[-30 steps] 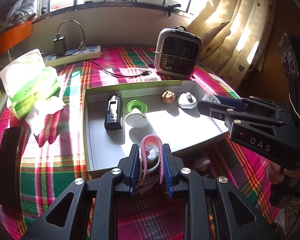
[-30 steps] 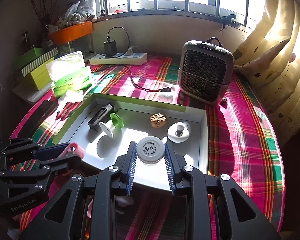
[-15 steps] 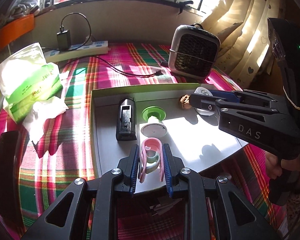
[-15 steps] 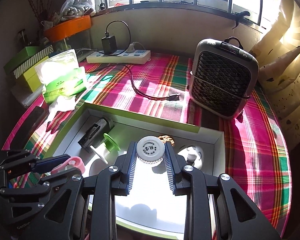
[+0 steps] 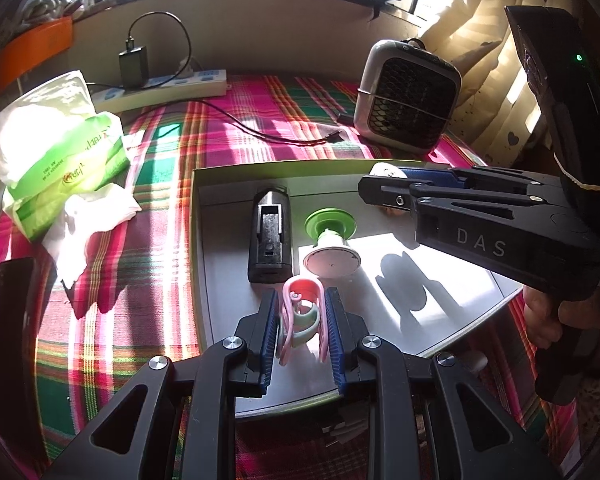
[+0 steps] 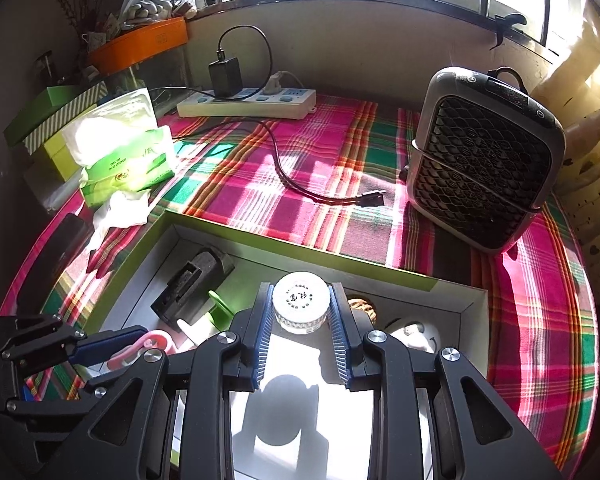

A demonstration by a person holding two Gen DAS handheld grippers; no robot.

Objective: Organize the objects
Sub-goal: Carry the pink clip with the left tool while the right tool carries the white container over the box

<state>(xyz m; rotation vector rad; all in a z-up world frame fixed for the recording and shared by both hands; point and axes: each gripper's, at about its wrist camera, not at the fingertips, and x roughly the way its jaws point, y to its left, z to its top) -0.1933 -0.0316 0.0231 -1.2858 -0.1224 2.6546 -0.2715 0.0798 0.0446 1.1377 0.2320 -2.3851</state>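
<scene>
L gripper [image 5: 302, 322] is clamped on a pink clip [image 5: 300, 312], R gripper [image 6: 300, 312] on a round white jar [image 6: 299, 307], both jaws narrow and pressing, both over the grey tray [image 5: 452, 304]. Risks: the springy clip could squirt out of the pads if released high; the jar could tip or roll onto the black block [image 5: 269, 236] or green-topped spool [image 5: 331, 236] w/ a crooked set-down. Clip's long axis runs along the fingers, rounded end pointing away; jar sits lid up
</scene>
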